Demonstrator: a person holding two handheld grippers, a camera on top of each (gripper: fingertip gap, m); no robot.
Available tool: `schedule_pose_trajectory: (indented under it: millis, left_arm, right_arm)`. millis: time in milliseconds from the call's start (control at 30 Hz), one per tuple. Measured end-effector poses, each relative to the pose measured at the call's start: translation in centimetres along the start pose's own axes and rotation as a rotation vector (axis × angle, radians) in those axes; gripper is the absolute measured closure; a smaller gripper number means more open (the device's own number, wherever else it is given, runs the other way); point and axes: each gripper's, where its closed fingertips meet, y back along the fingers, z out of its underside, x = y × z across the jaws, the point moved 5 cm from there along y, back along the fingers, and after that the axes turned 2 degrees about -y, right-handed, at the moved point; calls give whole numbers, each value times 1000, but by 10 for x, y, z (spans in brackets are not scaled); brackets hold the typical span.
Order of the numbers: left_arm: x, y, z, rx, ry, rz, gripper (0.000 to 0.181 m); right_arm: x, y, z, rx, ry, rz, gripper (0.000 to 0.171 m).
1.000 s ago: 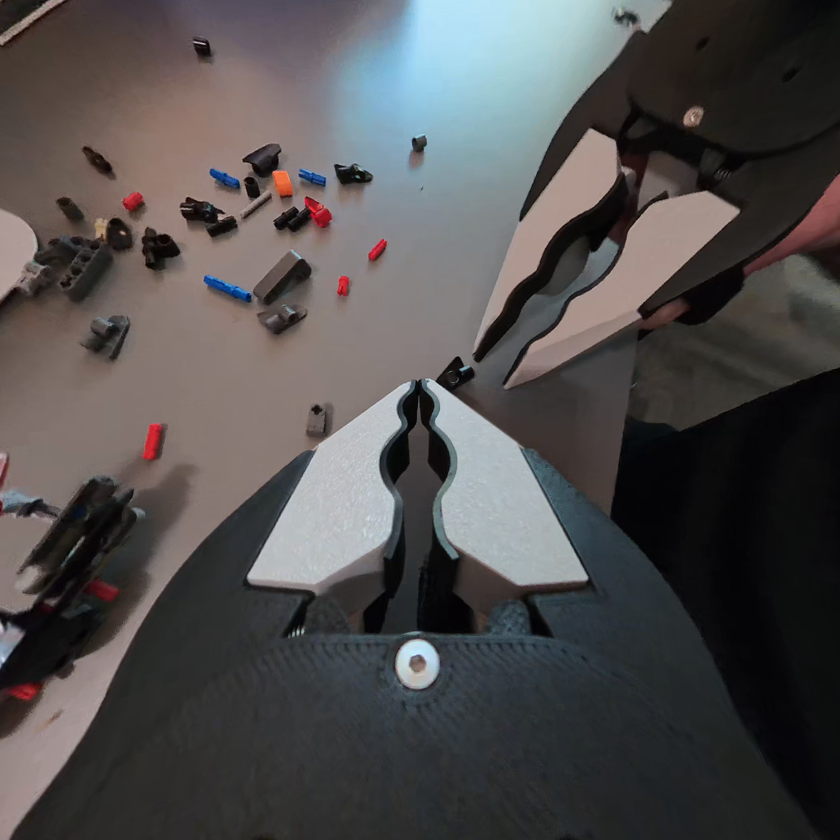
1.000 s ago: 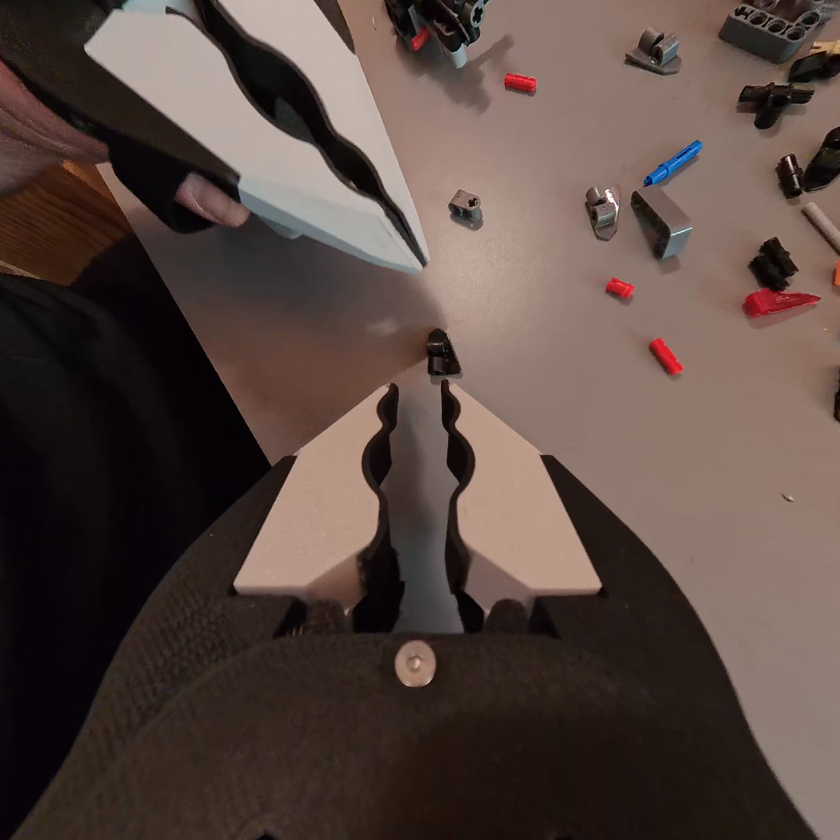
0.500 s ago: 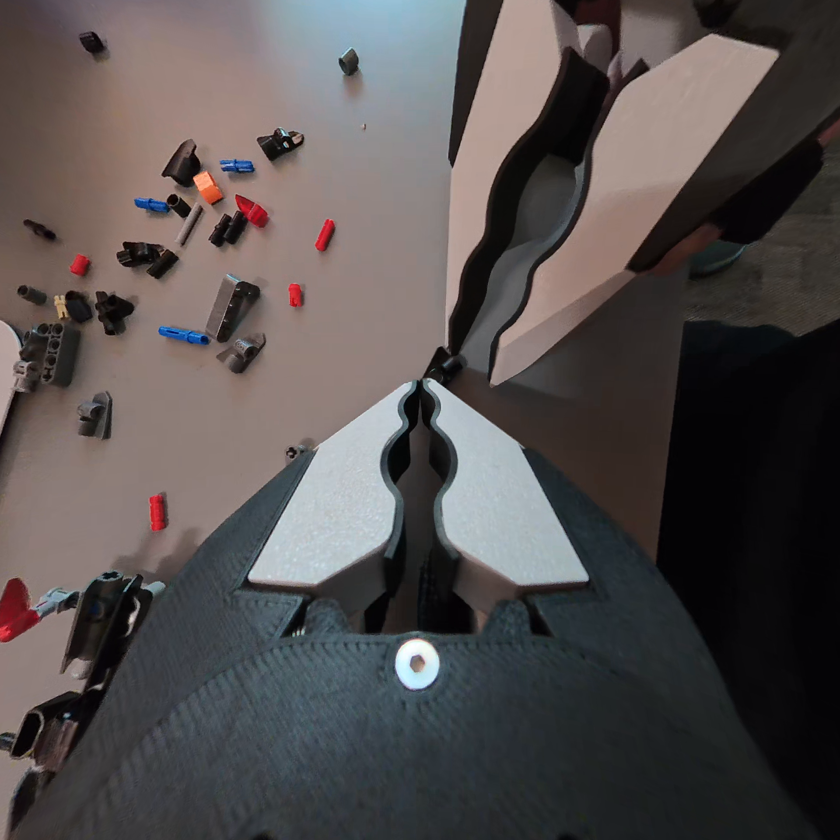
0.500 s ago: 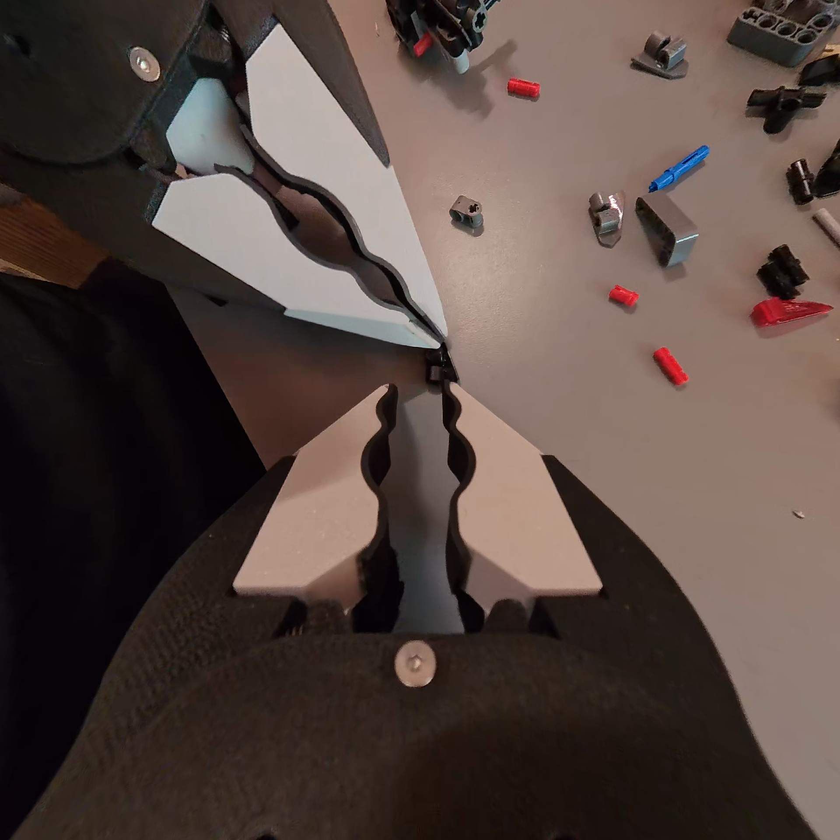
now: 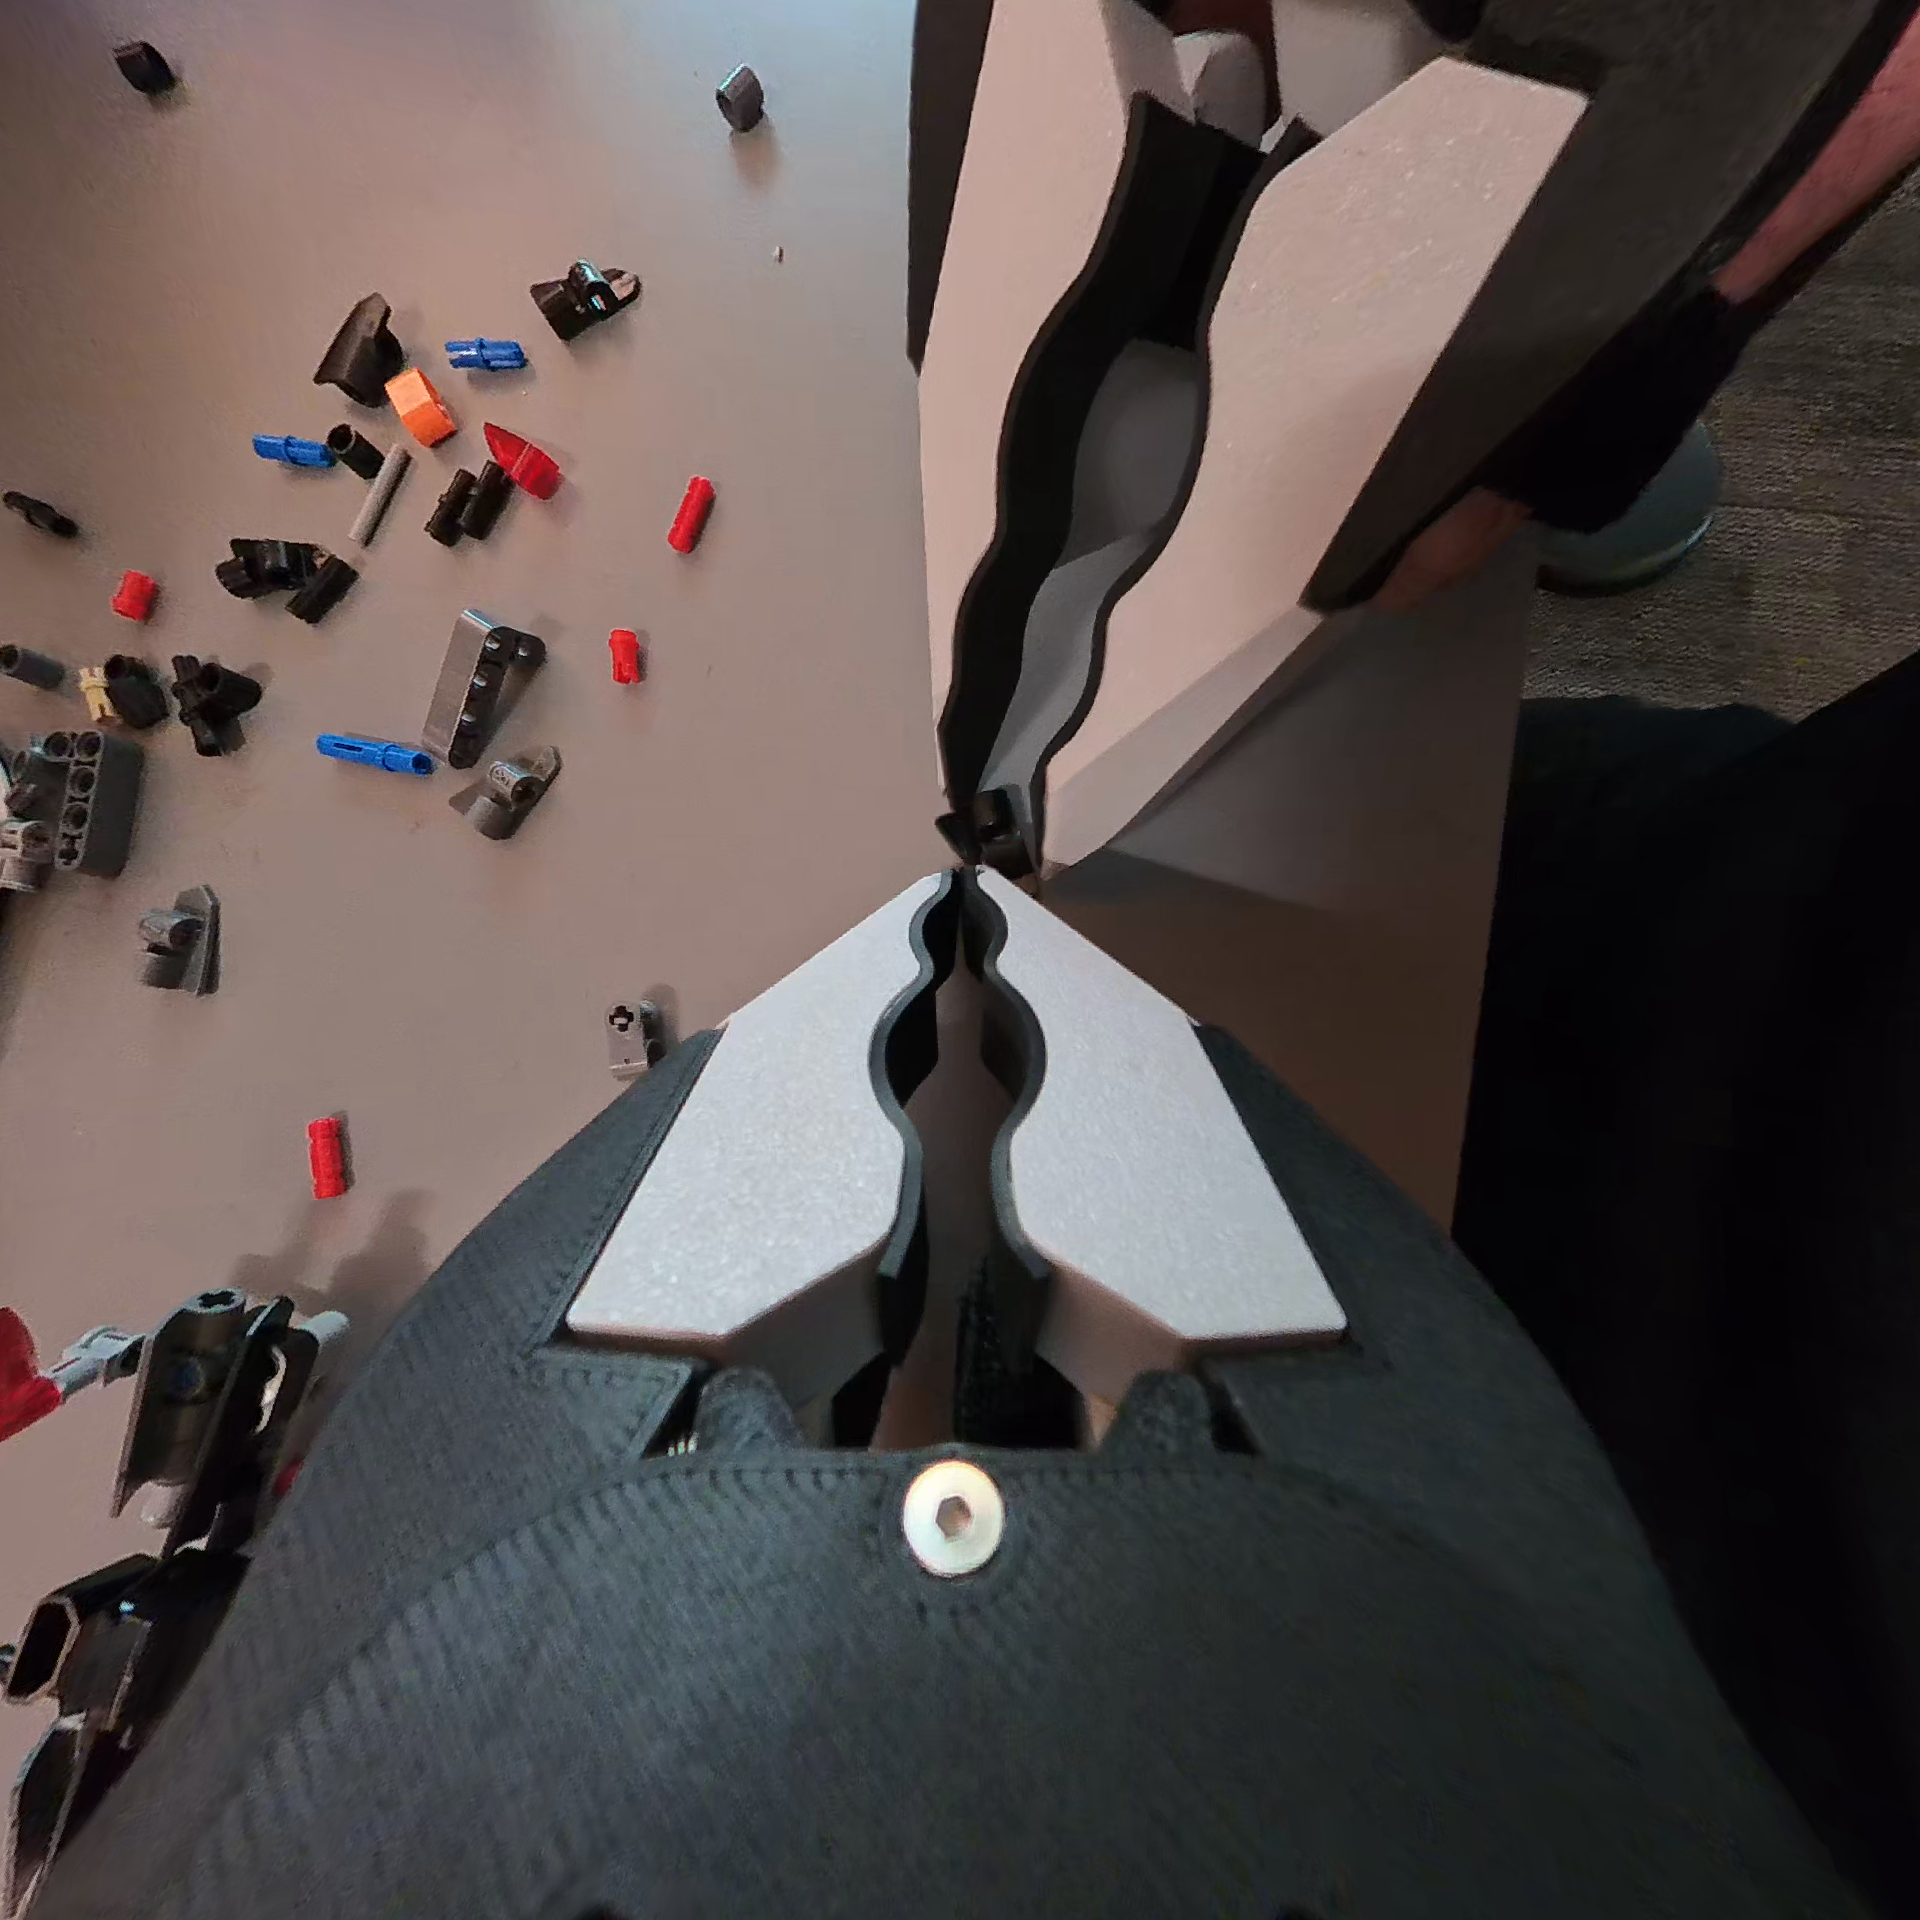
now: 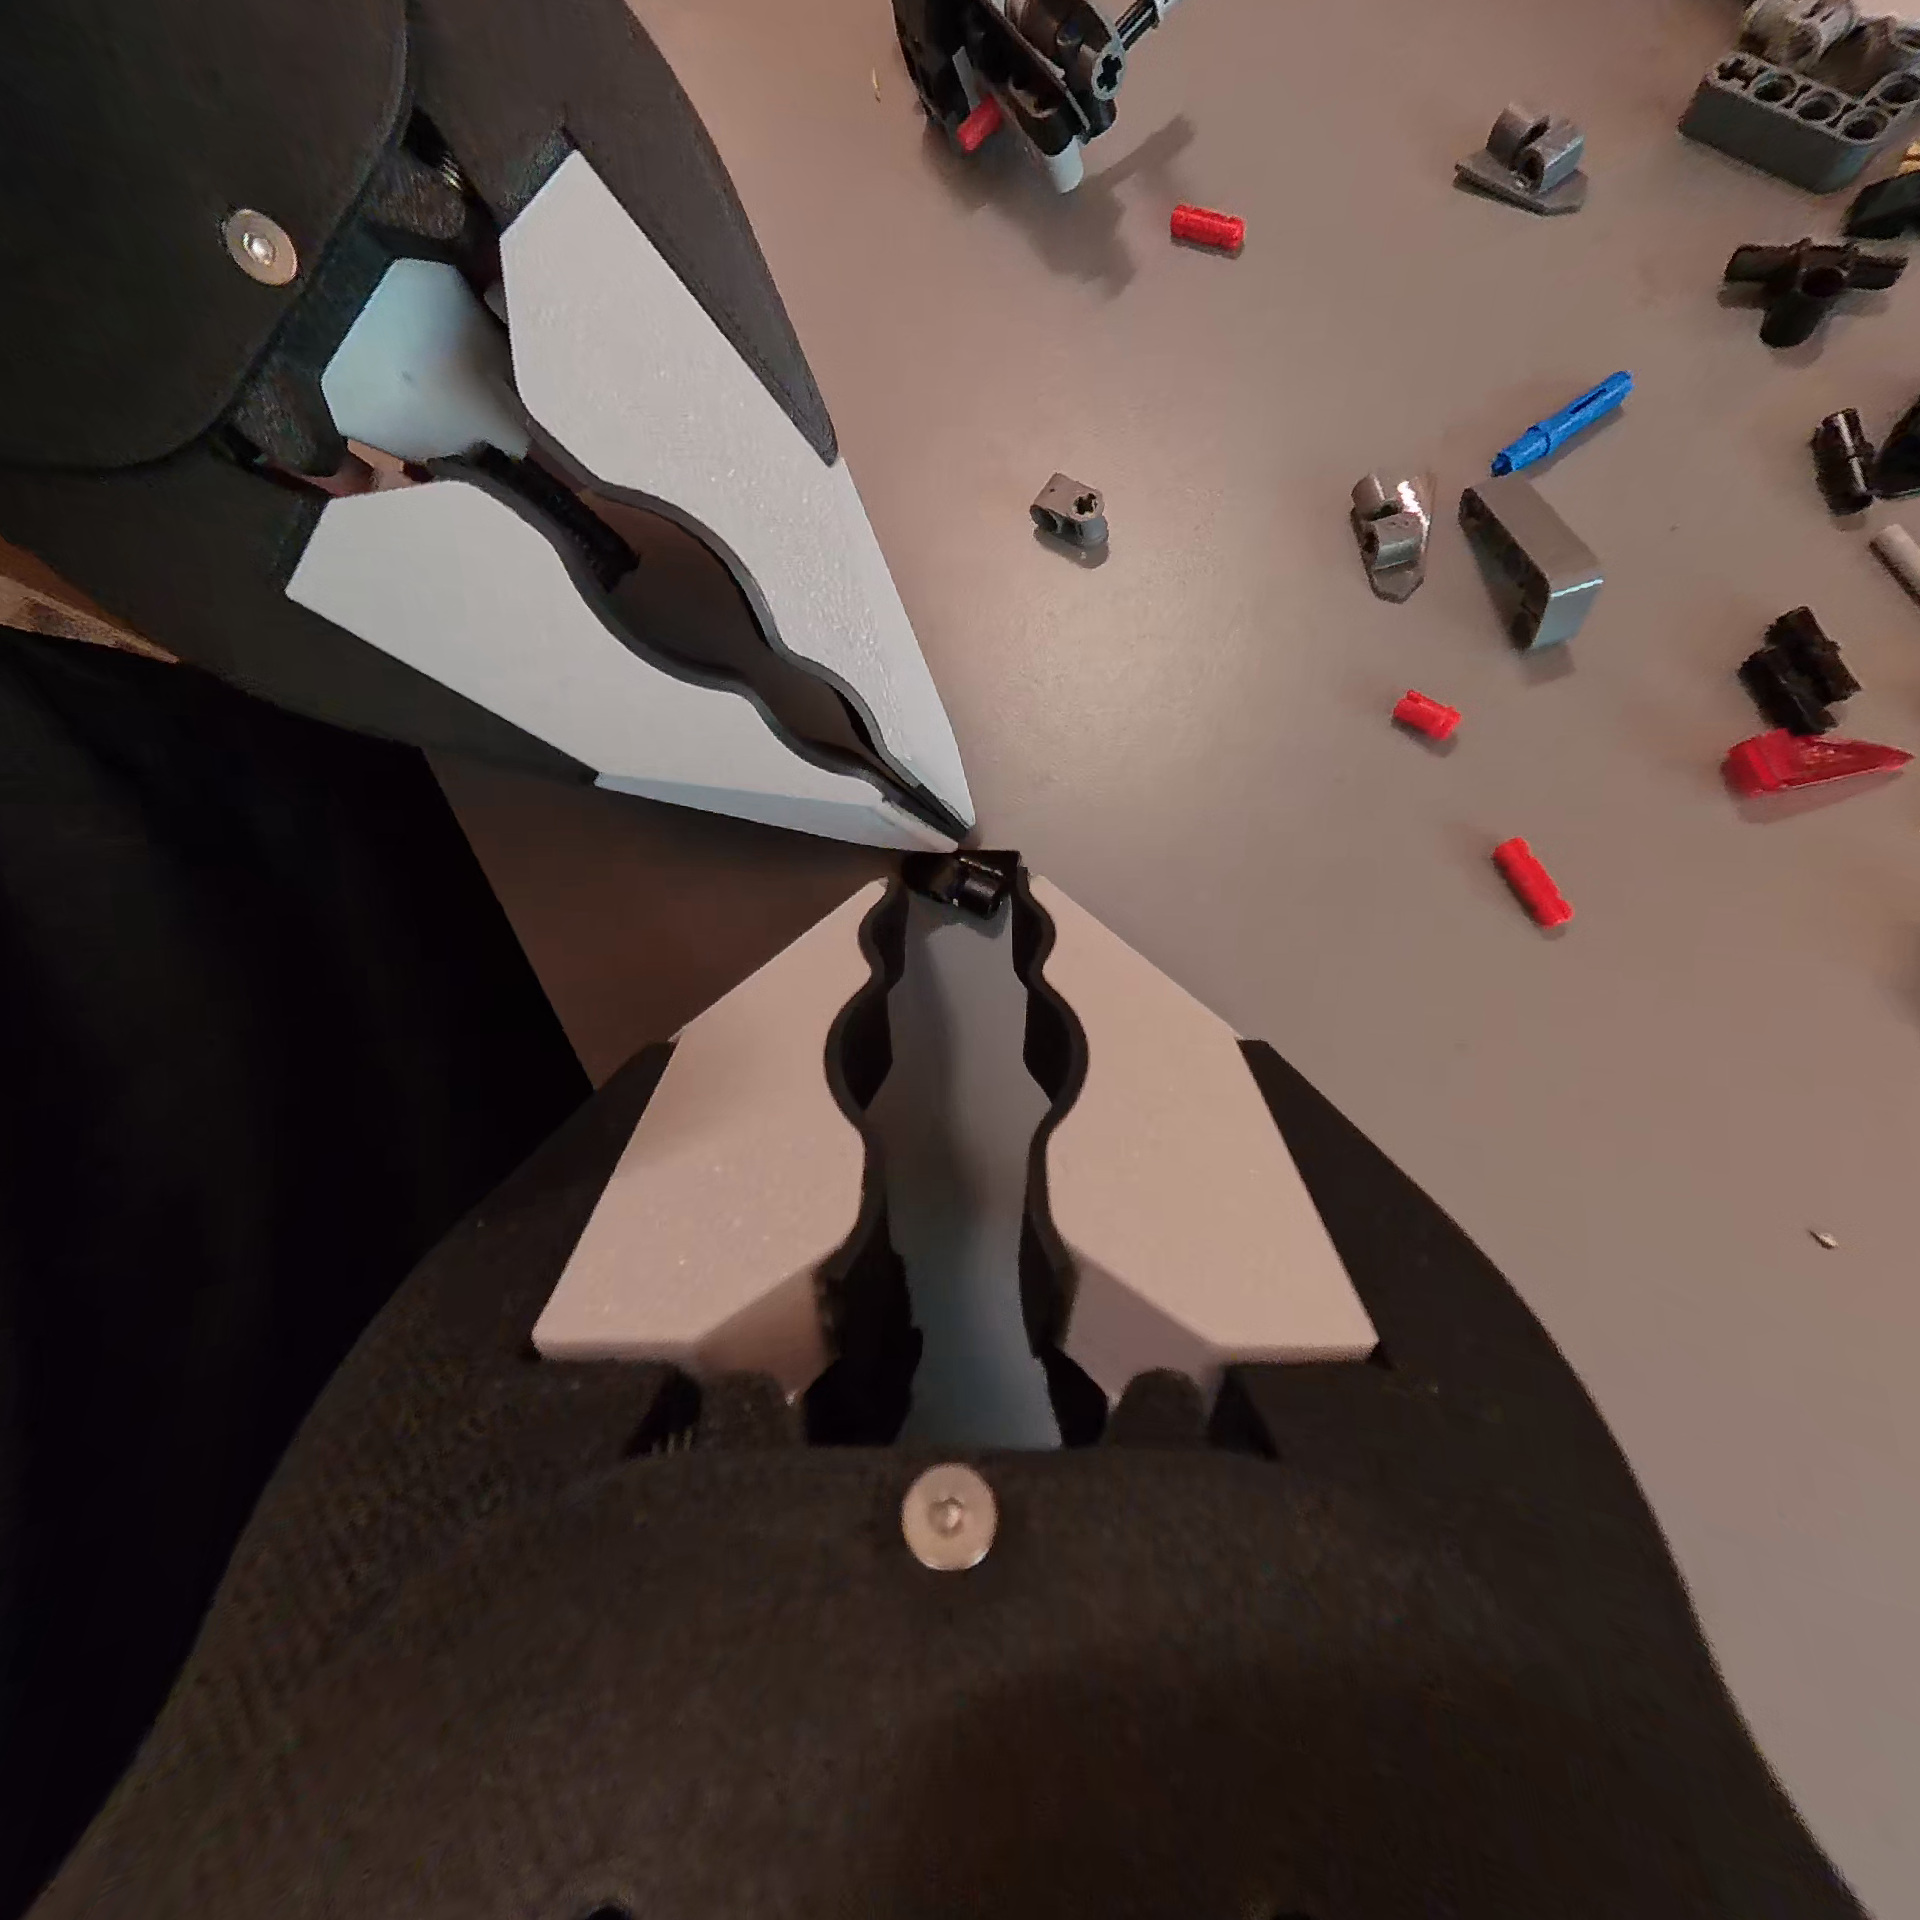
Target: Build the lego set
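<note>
A small black lego piece (image 5: 982, 826) lies on the grey table near its edge. It also shows in the right wrist view (image 6: 961, 881). My right gripper (image 6: 958, 883) is open, and its fingertips stand on either side of the piece, close to it. My left gripper (image 5: 961, 881) is shut and empty. Its tip touches the piece from the opposite side, nose to nose with the right gripper (image 5: 992, 831). The left gripper (image 6: 961, 826) shows in the right wrist view too. A partly built black model (image 5: 187, 1403) lies at the lower left, and the right wrist view shows it (image 6: 1029, 73) at the top.
Loose pieces are scattered over the table: red pins (image 5: 689, 514), a blue pin (image 5: 374, 753), a grey beam (image 5: 483, 686), a grey connector (image 6: 1070, 509) and a red wedge (image 6: 1808, 764). The table edge (image 5: 1486, 935) runs just beside the grippers, with a person's dark clothing beyond it. Less than 4 cm separates the two grippers' tips. Both grippers' tips are roughly 15 centimeters from the partly built black model (image 5: 187, 1403).
The right gripper has moved forward until the black piece sits between its fingertips. The left gripper has swung in, and its shut tip now touches the piece.
</note>
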Motion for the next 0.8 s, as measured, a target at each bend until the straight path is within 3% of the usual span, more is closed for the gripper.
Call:
schedule_pose_trajectory:
  millis: [633, 800]
  left_arm:
    - [-3, 14, -2, 65, 52, -55, 181]
    - [6, 16, -5, 93, -13, -53, 181]
  right_arm:
    - [5, 12, 3, 38, -7, 25, 152]
    - [6, 16, 4, 70, -5, -6, 152]
